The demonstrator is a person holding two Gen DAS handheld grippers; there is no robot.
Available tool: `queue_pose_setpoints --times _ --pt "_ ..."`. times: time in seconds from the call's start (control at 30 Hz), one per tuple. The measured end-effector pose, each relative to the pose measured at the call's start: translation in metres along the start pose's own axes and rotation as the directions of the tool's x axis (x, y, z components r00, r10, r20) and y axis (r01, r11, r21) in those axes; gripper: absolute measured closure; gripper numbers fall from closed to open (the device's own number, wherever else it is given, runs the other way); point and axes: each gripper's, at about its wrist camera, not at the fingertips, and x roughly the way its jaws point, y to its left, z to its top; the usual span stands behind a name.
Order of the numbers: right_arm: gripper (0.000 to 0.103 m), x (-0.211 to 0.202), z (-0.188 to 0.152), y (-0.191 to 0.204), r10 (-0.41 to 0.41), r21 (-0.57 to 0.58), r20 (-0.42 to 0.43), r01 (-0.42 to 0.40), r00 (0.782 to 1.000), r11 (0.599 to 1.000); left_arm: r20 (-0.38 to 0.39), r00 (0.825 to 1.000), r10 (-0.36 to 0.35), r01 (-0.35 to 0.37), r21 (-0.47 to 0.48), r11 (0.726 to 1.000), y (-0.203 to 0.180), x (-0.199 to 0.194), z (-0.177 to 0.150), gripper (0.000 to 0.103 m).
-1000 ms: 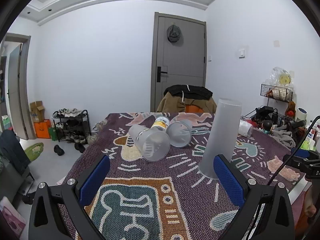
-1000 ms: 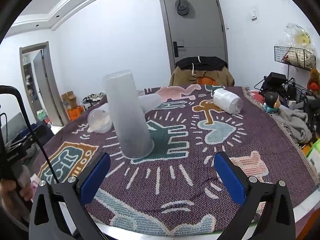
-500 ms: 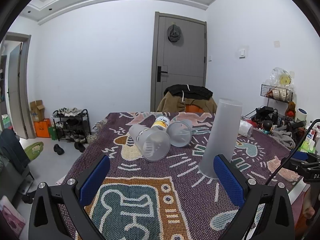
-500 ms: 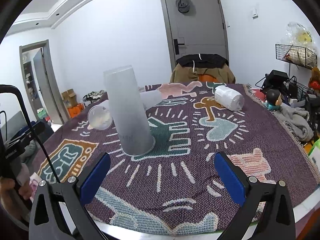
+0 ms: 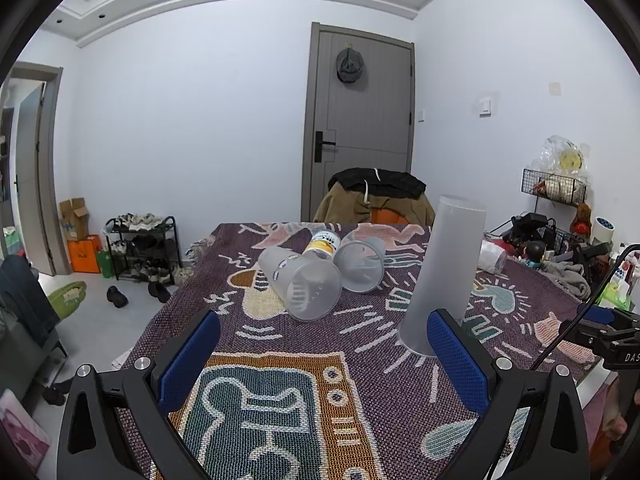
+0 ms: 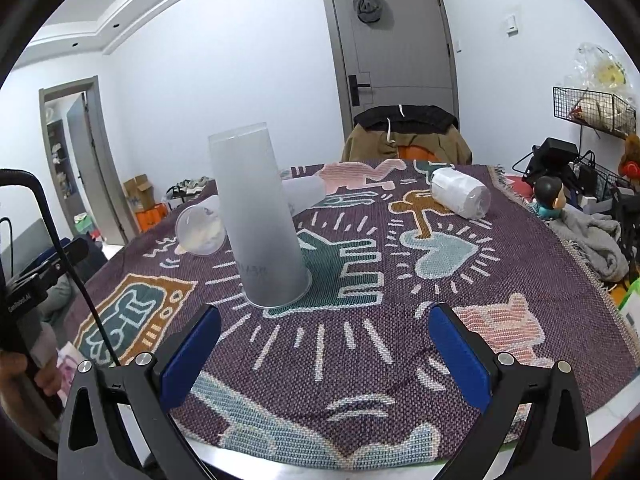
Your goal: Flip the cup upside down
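One tall frosted cup [image 6: 262, 224] stands mouth-down on the patterned cloth [image 6: 400, 288] of the bench, left of centre in the right wrist view and just beyond the right finger [image 5: 456, 356] of the left tongs [image 5: 324, 354] in the left wrist view. Two shorter clear cups [image 5: 306, 282] [image 5: 360, 264] lie on their sides at the far middle, touching, with one yellow-labelled bottle [image 5: 324, 242] lying behind them. One white roll [image 6: 460, 192] lies far right on the cloth. There are two tongs: the left ones gape wide and hold nothing, and the right tongs [image 6: 324, 354] are likewise wide and bare, near the bench edge, well short of the tall cup. Against the frames a second ago, the right wrist view has lifted slightly, so the tall cup sits a little higher; the left view and all objects are unchanged.
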Motion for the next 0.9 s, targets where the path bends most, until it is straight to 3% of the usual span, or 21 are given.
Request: queue_pose_setpoints --times 0.9 --pt "0.000 0.0028 -0.0034 0.0010 0.002 -0.002 -0.010 -0.002 1.000 1.000 -0.008 1.000 -0.001 0.001 0.000 1.000 0.0018 0.0023 -0.0022 0.000"
